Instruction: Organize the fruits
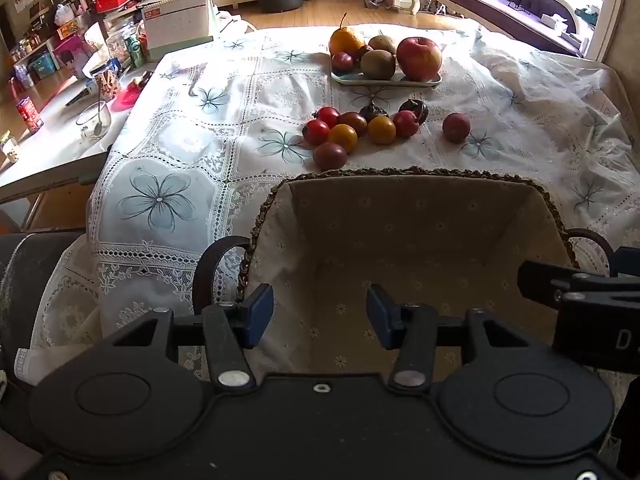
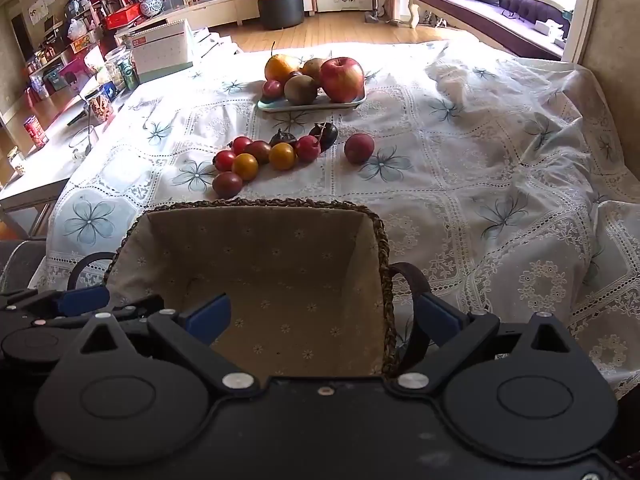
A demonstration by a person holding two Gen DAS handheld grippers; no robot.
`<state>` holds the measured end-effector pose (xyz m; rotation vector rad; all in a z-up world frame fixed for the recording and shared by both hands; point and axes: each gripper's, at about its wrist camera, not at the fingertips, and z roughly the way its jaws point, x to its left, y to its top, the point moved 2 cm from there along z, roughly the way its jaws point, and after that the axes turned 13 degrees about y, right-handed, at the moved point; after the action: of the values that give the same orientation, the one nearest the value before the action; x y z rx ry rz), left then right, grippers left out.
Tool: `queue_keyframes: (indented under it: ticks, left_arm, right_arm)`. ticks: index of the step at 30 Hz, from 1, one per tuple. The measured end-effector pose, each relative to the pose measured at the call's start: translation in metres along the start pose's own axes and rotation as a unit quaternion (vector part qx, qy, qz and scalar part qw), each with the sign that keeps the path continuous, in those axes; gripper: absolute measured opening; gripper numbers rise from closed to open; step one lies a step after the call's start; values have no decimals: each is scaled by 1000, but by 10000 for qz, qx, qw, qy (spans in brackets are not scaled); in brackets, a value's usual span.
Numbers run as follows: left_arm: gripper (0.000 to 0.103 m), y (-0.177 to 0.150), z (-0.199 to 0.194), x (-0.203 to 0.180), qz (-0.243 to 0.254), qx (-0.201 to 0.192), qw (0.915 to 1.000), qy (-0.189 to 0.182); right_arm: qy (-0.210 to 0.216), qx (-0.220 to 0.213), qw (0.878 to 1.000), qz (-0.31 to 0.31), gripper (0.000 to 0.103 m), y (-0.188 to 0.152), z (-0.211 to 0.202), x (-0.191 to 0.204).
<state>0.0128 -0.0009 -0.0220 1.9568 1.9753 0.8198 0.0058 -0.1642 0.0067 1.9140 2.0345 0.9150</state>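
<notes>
Left gripper [image 1: 320, 316] over near end of basket [image 1: 412, 172], fingers apart, nothing between them. Right gripper [image 2: 324, 320] fingers spread wide, straddling basket's right rim and handle [image 2: 412, 280] (contact unclear). Basket lined with cloth, nothing inside. Beyond it on worktop [image 2: 480, 160]: cluster of small fruits [image 1: 352, 128], one red fruit [image 1: 456, 127] apart. Farther back, tray [image 1: 384, 80] with apple [image 1: 419, 58], pear [image 1: 345, 40], kiwis.

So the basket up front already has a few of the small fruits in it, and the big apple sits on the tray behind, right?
Not quite: the basket is empty, and only its cloth lining shows in the right wrist view. The small fruits lie loose on the tablecloth beyond it. The big apple does sit on the tray behind.
</notes>
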Motion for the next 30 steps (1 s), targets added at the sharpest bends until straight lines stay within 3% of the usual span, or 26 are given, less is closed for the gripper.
queue_keyframes:
  ticks: [30]
  left_arm:
    - [56, 5, -9, 6, -74, -141, 9999, -15]
  right_arm:
    - [-113, 27, 9999, 0, 103, 0, 3, 0]
